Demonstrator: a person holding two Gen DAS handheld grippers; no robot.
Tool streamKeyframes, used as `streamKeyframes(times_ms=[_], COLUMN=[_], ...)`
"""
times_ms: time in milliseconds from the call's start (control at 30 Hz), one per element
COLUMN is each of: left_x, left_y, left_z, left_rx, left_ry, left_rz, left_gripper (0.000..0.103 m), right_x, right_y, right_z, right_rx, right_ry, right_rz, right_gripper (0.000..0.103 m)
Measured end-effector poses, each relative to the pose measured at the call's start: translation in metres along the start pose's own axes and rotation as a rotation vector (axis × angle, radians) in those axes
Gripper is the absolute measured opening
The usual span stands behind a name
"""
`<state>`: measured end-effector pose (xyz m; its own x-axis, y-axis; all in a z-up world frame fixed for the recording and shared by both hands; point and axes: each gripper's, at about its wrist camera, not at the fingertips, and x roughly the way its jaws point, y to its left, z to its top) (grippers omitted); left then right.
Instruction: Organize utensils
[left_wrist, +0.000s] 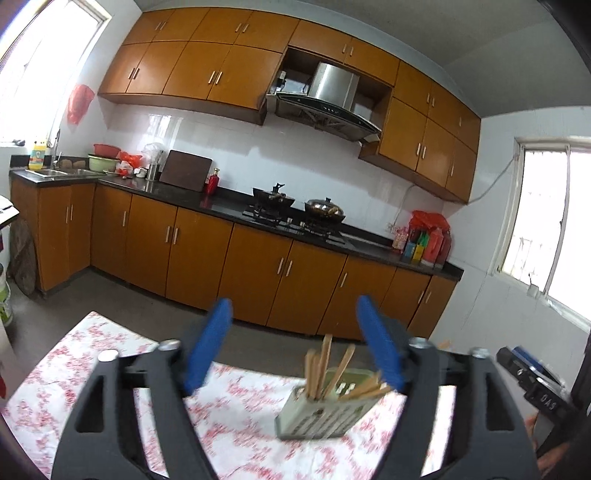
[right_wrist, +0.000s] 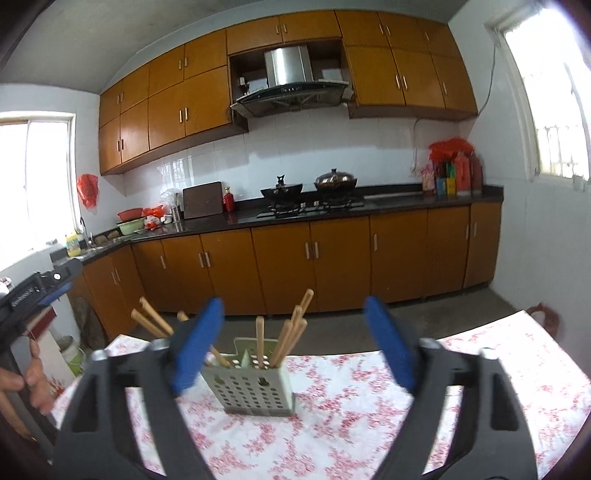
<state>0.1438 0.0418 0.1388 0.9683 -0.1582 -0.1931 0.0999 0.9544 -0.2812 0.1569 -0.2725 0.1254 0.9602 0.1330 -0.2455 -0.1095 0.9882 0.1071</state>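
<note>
Pale grey-green perforated plastic utensil holder (right_wrist: 258, 384) stands upright on the tabletop (right_wrist: 332, 424), which is covered by a white cloth with a red floral print. It sits near the tabletop's far edge, toward the kitchen cabinets. Light wooden chopsticks (right_wrist: 286, 338) stand in it, leaning at various angles; several more (right_wrist: 151, 321) slant out toward its left side, partly hidden behind a blue pad.

Right tongs (right_wrist: 295, 343), black frame with blue pads, are spread wide and hold nothing; the holder lies between and beyond the fingers, not touched. In the left wrist view the same holder (left_wrist: 317, 413) appears blurred, low and right of centre, with chopsticks (left_wrist: 325, 365) fanned out of its top. Left tongs (left_wrist: 291, 347) are likewise spread wide and hold nothing; the right blue pad overlaps the holder's upper corner in view, contact cannot be determined.

Beyond the tabletop: orange-brown wooden base cabinets (right_wrist: 332, 258) under a black worktop, with two dark lidded woks (right_wrist: 310, 186) on the hob.
</note>
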Motion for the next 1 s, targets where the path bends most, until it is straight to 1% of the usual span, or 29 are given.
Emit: streamKeyframes(times_ms=[33,67,167,267,333,533,600,767,867,1000], left_x=[-0.007,-0.01,-0.026,-0.038,-0.05,-0.07,-0.075,-0.08,-0.077,-0.081], left_y=[0.003,0.004,0.008,0.01,0.012,0.008,0.005,-0.001,-0.001,0.0], left_z=[-0.006,-0.009,-0.025,-0.039,-0.052,-0.088,-0.1,-0.127,-0.137,-0.147], left_rx=[0.013,0.022,0.054,0.076,0.093,0.171,0.196,0.237,0.221,0.215], left_ry=[0.01,0.015,0.014,0.014,0.011,-0.003,-0.001,0.029,0.059,0.065], left_rz=[0.002,0.002,0.009,0.019,0.035,0.126,0.145,0.155,0.155,0.164], left_gripper=[0.088,0.094,0.101,0.101,0.101,0.101,0.101,0.101,0.101,0.101], right_x=[-0.006,-0.013,-0.03,-0.04,-0.049,-0.067,-0.071,-0.074,-0.073,-0.075], right_y=[0.002,0.005,0.013,0.02,0.023,0.028,0.031,0.037,0.039,0.041], right_z=[-0.003,-0.009,-0.022,-0.034,-0.046,-0.079,-0.088,-0.109,-0.123,-0.136], right_rx=[-0.011,-0.028,-0.07,-0.094,-0.097,-0.067,-0.076,-0.094,-0.11,-0.117], right_ry=[-0.01,-0.025,-0.052,-0.053,-0.052,-0.032,-0.031,-0.009,0.013,0.022], right_rz=[-0.011,-0.034,-0.082,-0.127,-0.136,-0.116,-0.11,-0.106,-0.122,-0.144], right_gripper=[0.095,0.097,0.099,0.099,0.099,0.099,0.099,0.099,0.099,0.099])
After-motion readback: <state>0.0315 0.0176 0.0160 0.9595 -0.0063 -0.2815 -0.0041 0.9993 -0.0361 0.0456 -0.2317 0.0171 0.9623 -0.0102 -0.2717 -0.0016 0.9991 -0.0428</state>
